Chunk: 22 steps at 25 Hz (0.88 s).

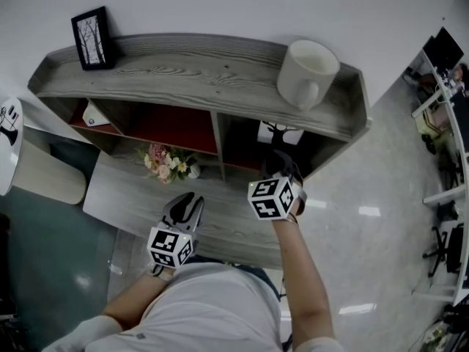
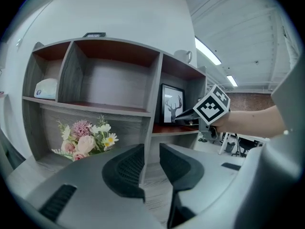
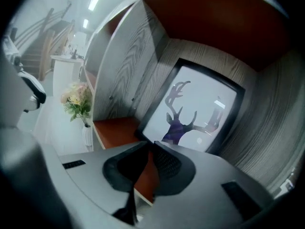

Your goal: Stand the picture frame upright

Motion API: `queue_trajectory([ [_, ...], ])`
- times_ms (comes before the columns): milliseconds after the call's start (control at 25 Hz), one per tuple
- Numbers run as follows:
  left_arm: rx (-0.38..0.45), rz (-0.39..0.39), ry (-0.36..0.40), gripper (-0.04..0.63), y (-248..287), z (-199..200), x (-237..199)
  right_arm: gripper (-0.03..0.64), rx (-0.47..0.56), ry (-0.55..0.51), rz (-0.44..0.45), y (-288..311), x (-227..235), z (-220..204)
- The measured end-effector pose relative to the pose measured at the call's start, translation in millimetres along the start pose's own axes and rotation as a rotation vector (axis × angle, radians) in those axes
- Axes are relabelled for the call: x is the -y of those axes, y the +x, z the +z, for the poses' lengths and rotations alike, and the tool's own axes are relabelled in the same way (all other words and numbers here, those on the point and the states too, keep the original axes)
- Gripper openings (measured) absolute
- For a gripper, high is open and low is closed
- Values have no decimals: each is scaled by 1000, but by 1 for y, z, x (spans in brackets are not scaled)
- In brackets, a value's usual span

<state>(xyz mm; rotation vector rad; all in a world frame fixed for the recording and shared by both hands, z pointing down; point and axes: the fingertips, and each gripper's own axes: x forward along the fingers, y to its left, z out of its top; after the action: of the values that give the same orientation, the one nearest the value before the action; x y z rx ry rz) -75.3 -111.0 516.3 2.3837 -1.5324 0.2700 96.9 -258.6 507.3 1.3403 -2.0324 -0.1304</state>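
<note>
The black picture frame [image 3: 195, 111] with a deer print stands upright in the right compartment of the grey shelf unit [image 1: 198, 72], leaning towards the back wall. It also shows in the head view [image 1: 281, 132] and the left gripper view [image 2: 171, 104]. My right gripper [image 3: 150, 146] reaches into that compartment with its tips together at the frame's lower edge and nothing visible between them; I cannot tell whether they touch it. My left gripper [image 2: 151, 151] hovers open and holds nothing, over the lower ledge in front of the shelf [image 1: 189, 202].
On the shelf's top stand a small black frame [image 1: 91, 39] at the left and a white mug [image 1: 308, 72] at the right. A flower bunch [image 1: 167, 163] stands on the lower ledge [image 1: 124, 196]. A white object [image 2: 46, 88] lies in the left compartment.
</note>
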Motion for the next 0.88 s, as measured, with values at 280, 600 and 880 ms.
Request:
queue_trajectory([
  [280,26,-66,-17,109,10,16,7,44,161,137,66,-53,-5,19],
  [600,49,-162,-35,107,19,35,15,44,270,279,69,-110,0,23],
  [880,79,-285,-29,106,16,61,45,44,354,339,43,-149,-5,20],
])
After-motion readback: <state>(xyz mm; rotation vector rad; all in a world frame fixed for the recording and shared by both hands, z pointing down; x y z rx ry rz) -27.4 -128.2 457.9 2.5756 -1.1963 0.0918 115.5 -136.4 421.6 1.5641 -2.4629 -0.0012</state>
